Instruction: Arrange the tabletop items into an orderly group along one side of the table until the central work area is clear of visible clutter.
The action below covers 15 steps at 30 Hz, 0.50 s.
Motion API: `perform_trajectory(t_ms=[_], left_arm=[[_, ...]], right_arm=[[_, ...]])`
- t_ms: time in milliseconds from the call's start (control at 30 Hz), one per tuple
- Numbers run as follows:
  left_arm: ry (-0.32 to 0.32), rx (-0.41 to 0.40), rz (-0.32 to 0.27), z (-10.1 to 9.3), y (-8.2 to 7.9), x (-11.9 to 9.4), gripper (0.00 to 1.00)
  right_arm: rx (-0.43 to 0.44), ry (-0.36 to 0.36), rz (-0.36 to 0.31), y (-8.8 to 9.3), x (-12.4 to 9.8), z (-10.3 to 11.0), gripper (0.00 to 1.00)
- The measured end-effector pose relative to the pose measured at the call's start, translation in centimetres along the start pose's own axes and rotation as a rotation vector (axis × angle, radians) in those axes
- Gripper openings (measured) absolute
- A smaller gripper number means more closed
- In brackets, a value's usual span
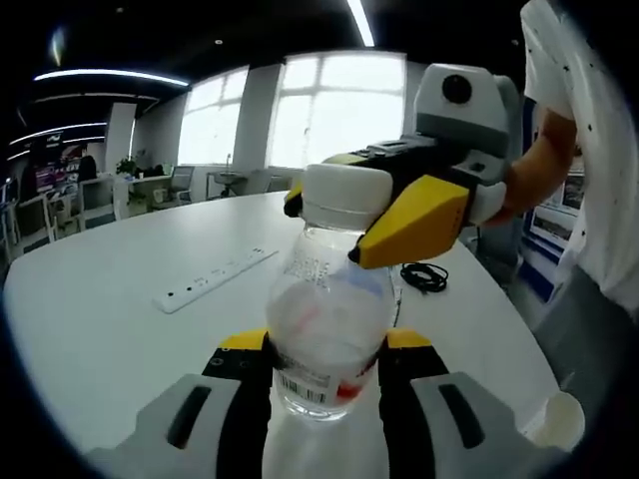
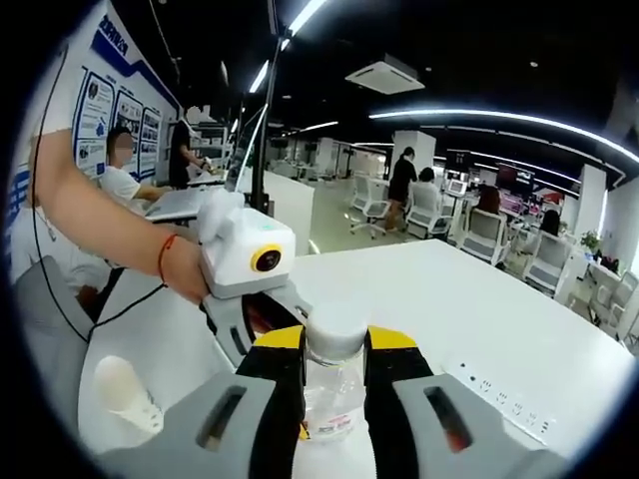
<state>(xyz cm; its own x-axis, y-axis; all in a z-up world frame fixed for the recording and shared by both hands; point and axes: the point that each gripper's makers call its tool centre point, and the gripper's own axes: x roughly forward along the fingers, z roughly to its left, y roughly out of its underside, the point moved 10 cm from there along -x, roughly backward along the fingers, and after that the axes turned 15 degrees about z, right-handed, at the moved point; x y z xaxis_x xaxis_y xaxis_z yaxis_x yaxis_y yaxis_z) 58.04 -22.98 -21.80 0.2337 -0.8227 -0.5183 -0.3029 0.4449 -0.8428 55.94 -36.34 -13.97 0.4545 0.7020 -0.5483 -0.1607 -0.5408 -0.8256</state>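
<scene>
bottle (image 1: 324, 329): clear plastic, white cap (image 1: 342, 196), label band low on the body; it stands between the two grippers over the near part of the white desk (image 1: 110, 319).
left gripper (image 1: 321, 374): its fingers (image 1: 243, 384) are closed on the lower body of the bottle, pressing both sides near the label.
right gripper (image 2: 334, 364): its fingers (image 2: 275, 374) are narrow around the neck just under the cap; in the left gripper view it comes in from the right and covers the cap.
handling: looks nearly empty, so light; thin walls will dent under a hard squeeze and the smooth plastic may slip. the neck and cap are the stiffest place to hold; the body needs a gentle grip.
paper cup (image 2: 125, 394): lies near the desk edge, beside the person.
power strip (image 1: 215, 280): white, lying further out on the desk, apart from the bottle.
black cable (image 1: 424, 276): coiled, behind the bottle.
task judgement: items are spread out; grouping not yet done.
</scene>
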Motion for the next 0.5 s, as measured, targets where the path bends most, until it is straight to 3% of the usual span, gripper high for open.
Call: perform_trajectory(t_ms=[500], left_arm=[[0.011,0.0,0.015,-0.32,0.47,0.58,0.41]], right_arm=[[-0.007,-0.004,0.029,0.7,-0.09,0.28,0.19]])
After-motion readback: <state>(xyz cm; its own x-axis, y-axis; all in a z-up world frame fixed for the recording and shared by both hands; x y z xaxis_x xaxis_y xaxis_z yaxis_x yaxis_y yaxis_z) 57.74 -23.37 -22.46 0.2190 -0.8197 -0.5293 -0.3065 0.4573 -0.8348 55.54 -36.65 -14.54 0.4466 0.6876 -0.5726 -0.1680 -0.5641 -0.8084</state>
